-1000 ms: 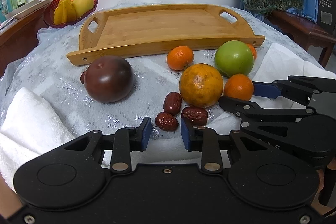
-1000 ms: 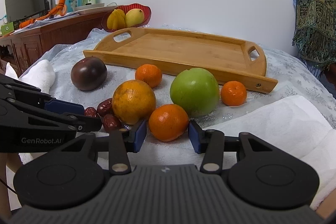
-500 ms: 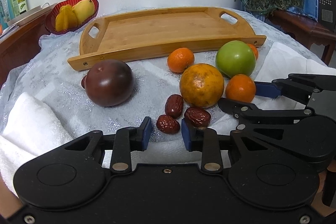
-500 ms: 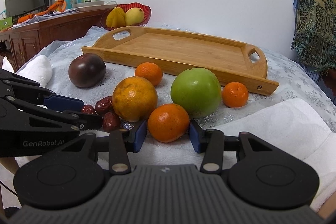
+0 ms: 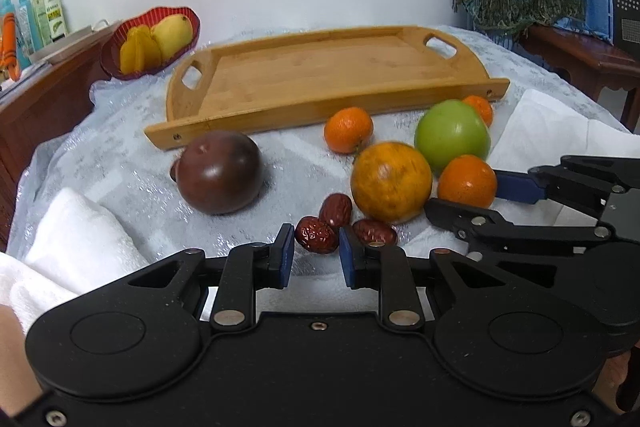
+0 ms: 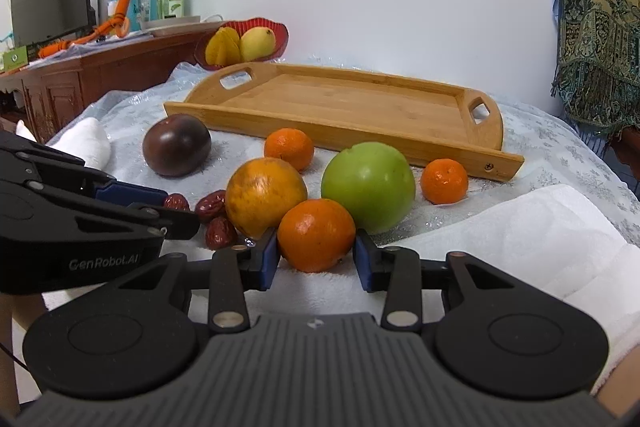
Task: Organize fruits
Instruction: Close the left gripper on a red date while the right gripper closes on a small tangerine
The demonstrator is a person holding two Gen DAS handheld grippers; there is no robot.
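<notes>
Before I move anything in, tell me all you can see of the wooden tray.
The wooden tray looks like light bamboo, oblong, with a flat slatted floor, a low straight front rail and raised rounded ends, each with a cut-out handle. A screw shows at each front corner. It lies flat on the pale tablecloth behind the loose fruit, with nothing in it. A small mandarin sits near its right front corner; contact is unclear. Neither claw touches it.

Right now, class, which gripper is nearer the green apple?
Right. The right gripper brackets a mandarin touching the green apple; the left gripper sits farther left by the red dates.
</notes>
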